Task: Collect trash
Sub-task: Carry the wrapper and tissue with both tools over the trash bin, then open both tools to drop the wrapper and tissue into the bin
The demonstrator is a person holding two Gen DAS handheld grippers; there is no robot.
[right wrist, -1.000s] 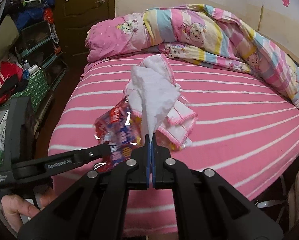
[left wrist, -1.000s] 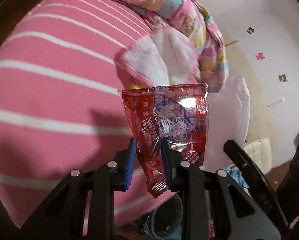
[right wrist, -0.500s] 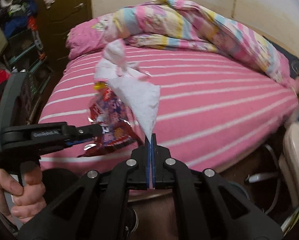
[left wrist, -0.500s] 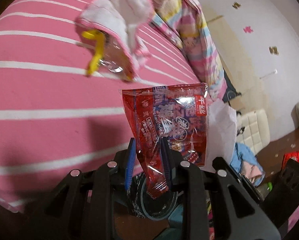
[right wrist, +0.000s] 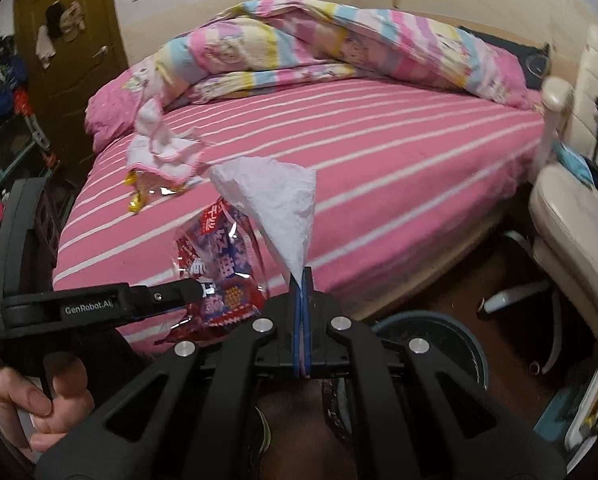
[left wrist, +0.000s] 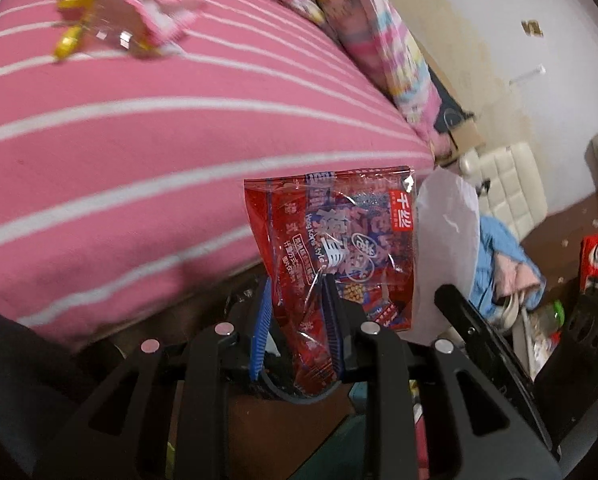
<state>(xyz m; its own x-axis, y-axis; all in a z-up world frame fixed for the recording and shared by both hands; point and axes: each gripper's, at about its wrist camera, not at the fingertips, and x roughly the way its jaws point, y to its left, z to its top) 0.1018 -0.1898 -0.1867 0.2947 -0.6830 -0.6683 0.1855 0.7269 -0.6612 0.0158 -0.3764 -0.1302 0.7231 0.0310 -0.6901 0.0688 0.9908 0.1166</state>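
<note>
Right wrist view: right tongs pressed tight on a tissue, just above a bin on the floor. Left tongs pinch a red wrapper alongside, off the bed's edge. Looks like the carry-to-bin step; next, both pieces want centring over the rim before letting go. Farther back, a yellow wrapper and cloth lie uncollected on the bed.

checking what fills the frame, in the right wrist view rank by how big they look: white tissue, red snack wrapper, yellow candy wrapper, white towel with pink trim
1. white tissue, though it hangs nearest the camera
2. red snack wrapper, partly hidden behind the tissue and the left gripper, so 1 and 2 are unsure
3. white towel with pink trim
4. yellow candy wrapper
</note>
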